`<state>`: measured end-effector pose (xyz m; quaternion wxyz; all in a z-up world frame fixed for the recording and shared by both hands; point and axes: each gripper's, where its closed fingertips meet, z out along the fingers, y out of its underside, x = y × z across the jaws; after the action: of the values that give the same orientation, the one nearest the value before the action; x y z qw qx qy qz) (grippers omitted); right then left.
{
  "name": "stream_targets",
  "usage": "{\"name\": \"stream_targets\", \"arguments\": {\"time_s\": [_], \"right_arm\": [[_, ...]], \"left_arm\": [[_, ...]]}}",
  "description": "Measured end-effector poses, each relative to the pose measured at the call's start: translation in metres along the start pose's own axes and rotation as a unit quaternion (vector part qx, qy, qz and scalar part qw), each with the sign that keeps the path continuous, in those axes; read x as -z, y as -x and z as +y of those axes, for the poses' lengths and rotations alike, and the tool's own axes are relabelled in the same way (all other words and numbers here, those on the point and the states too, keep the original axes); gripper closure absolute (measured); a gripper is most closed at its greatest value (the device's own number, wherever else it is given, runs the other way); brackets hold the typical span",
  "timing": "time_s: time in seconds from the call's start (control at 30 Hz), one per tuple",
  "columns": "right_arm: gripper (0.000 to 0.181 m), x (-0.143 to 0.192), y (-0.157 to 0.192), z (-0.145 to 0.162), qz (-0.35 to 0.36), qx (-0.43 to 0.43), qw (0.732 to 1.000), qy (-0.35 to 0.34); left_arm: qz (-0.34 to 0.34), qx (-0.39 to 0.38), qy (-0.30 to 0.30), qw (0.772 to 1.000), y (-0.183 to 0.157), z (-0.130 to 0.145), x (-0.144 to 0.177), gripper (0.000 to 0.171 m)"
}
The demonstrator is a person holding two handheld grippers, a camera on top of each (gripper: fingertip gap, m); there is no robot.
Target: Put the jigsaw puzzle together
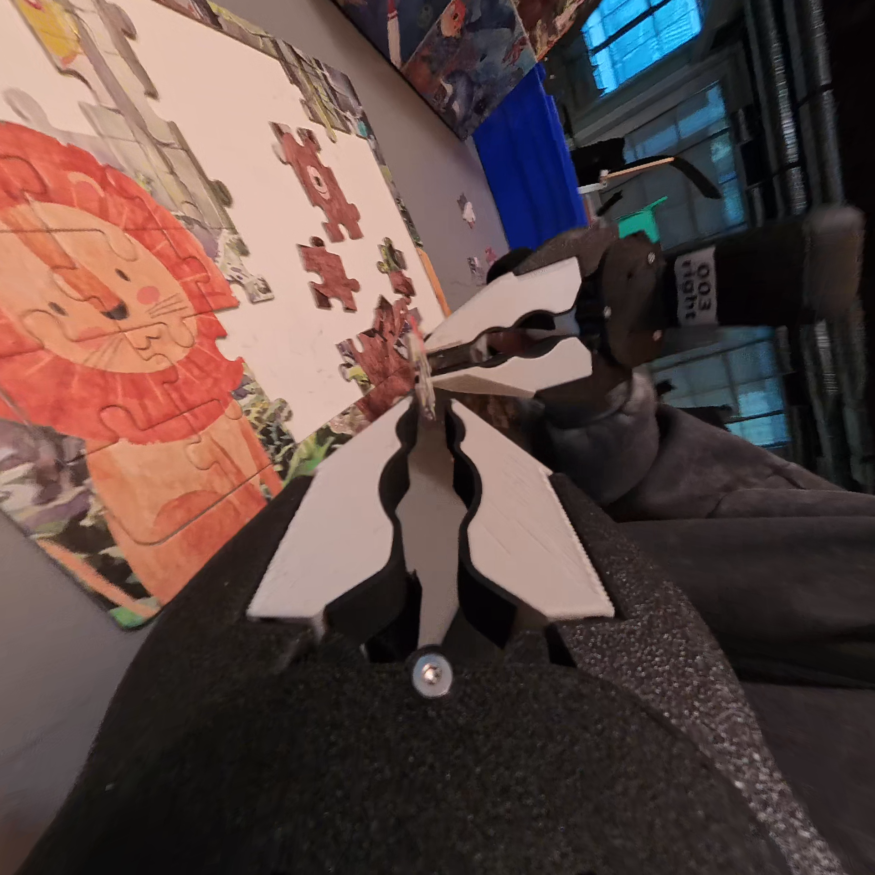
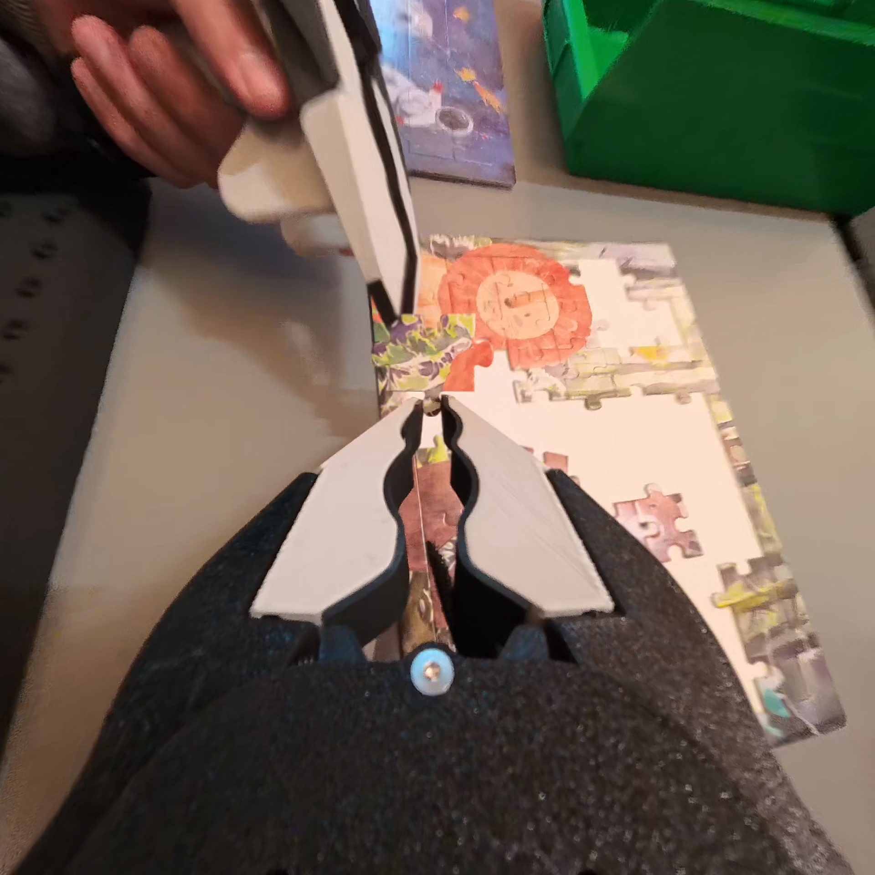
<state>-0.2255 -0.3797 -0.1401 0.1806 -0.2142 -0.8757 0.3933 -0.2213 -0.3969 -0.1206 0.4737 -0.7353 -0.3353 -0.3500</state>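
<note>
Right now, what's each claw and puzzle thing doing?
Left claw, shut on the lifted puzzle piece.
Right claw, shut on that same piece.
Lifted puzzle piece, held above the board, not fitted.
Puzzle board, partly filled, white gaps showing.
Brown pieces, loose, lying flat on the board.

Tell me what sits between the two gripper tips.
One leafy green puzzle piece with an orange-red patch, spanning from the right gripper up to the left gripper; the right wrist view shows it best.
</note>
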Motion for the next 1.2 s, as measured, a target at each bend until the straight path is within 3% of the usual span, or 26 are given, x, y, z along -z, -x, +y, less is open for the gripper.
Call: {"name": "stream_targets", "arguments": {"time_s": [0.17, 0.27, 0.33, 0.57, 0.7, 0.77, 0.83, 0.97, 1.07, 1.2], "right_arm": [[0.174, -0.022, -0.022, 0.016, -0.049, -0.056, 0.995, 0.067], [0.174, -0.034, -0.026, 0.014, -0.099, -0.104, 0.985, 0.094], [0.174, -0.041, -0.026, 0.021, -0.108, -0.106, 0.98, 0.125], [0.174, -0.041, -0.019, 0.024, -0.105, -0.112, 0.979, 0.134], [0.174, -0.038, -0.012, 0.015, -0.117, -0.081, 0.983, 0.116], [0.174, -0.034, -0.005, 0.01, -0.131, -0.042, 0.985, 0.103], [0.174, -0.029, 0.006, 0.005, -0.148, 0.005, 0.985, 0.085], [0.174, -0.021, 0.017, -0.009, -0.125, 0.145, 0.981, 0.036], [0.174, -0.017, 0.017, -0.012, -0.088, 0.213, 0.973, 0.028], [0.174, -0.01, 0.015, -0.019, -0.08, 0.22, 0.972, 0.007]], "left_arm": [[-0.131, -0.098, -0.017, 0.986, 0.023, -0.009, 0.02, 0.156], [-0.22, -0.157, -0.038, 0.962, 0.036, -0.019, 0.036, 0.171], [-0.263, -0.187, -0.049, 0.945, 0.04, -0.024, 0.043, 0.171], [-0.291, -0.238, -0.018, 0.926, 0.043, -0.012, 0.021, 0.162], [-0.333, -0.275, -0.006, 0.902, 0.053, -0.015, 0.015, 0.153], [-0.313, -0.271, -0.023, 0.91, 0.047, -0.02, 0.014, 0.152], [-0.261, -0.25, -0.032, 0.932, 0.038, -0.023, 0.012, 0.148], [-0.099, -0.155, 0.022, 0.983, 0.016, -0.005, 0.002, 0.137], [-0.055, -0.122, 0.027, 0.991, 0.012, -0.003, 0.004, 0.14], [-0.043, -0.117, 0.033, 0.992, 0.013, 0.002, 0.003, 0.159]]}}
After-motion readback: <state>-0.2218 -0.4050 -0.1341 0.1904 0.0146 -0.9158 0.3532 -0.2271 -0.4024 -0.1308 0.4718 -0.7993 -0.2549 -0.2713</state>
